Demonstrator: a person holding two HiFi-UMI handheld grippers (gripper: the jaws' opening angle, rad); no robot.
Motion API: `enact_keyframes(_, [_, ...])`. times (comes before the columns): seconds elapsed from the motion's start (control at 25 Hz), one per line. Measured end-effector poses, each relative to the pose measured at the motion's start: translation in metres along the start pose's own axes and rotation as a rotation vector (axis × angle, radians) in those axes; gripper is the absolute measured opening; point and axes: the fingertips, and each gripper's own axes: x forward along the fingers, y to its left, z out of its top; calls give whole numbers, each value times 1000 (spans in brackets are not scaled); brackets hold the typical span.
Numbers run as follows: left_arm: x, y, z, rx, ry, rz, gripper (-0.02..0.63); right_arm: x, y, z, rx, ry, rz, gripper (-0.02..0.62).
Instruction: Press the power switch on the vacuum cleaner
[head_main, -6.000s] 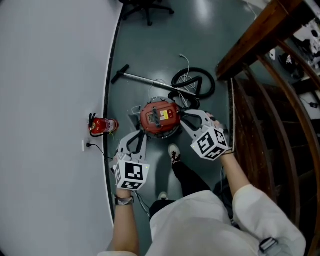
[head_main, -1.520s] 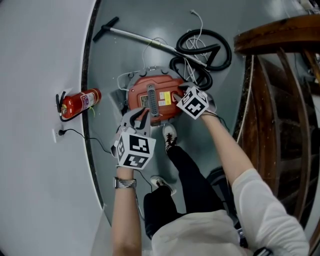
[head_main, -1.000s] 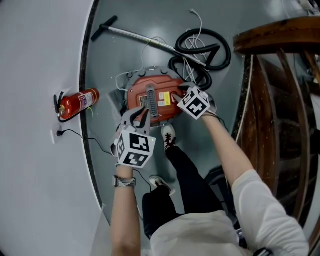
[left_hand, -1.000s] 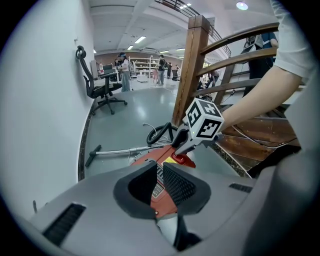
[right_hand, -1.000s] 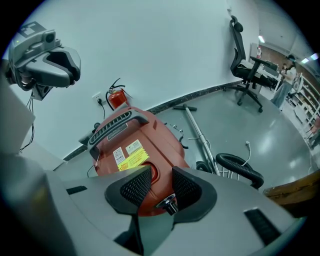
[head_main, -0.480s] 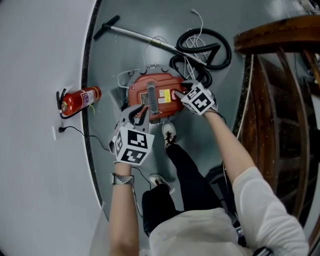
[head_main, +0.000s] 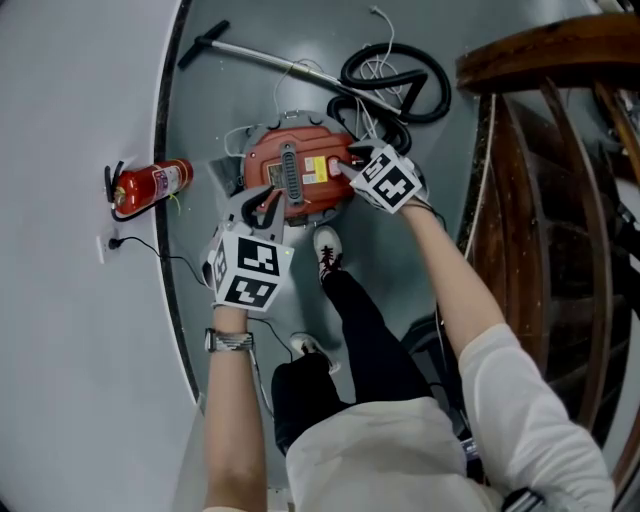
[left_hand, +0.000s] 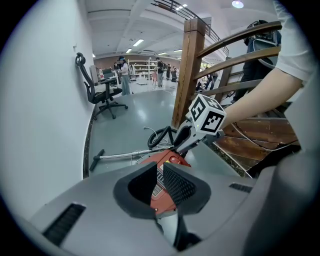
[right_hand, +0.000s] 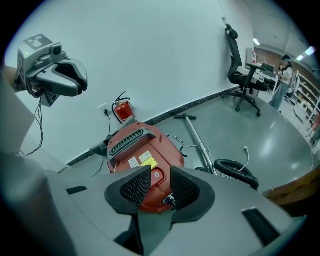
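While the right gripper (right_hand: 160, 189) stood low over the red vacuum cleaner (head_main: 298, 172) a moment ago, it now sits lifted off the lid. Its jaws have just drawn in slightly but remain spread, with nothing between them. The power switch (right_hand: 156, 174) shows through their gap, untouched. The left gripper (left_hand: 159, 181) hovers at the cleaner's near-left edge, jaws apart and empty. The cleaner stands on the floor (head_main: 280, 30) by the wall. Judgement: press likely delivered, withdrawal beginning; running state unconfirmed.

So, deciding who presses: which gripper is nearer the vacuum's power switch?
Right. The right gripper hangs above the power switch, seen between its open jaws, which just closed slightly; the left gripper sits aside over the vacuum cleaner's near edge.
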Motion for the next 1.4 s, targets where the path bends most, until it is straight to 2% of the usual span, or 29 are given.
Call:
enact_keyframes(0.24, [-18, -5, 7, 17, -9, 13, 38, -36, 10, 10, -37, -22, -51, 93])
enact_keyframes(0.52, [-40, -17, 19, 28, -18, 23, 38, -84, 14, 19, -61, -38, -110, 64])
enact_keyframes(0.72, [-55, -29, 27, 45, -27, 20, 38, -112, 22, 31, -115, -64, -151, 46])
enact_keyframes(1.24, [-92, -28, 29, 84, -75, 38, 37, -165, 56, 60, -196, -107, -210, 32])
enact_keyframes(1.4, [-109, -33, 27, 109, -100, 34, 18, -187, 70, 65, -205, -130, -240, 32])
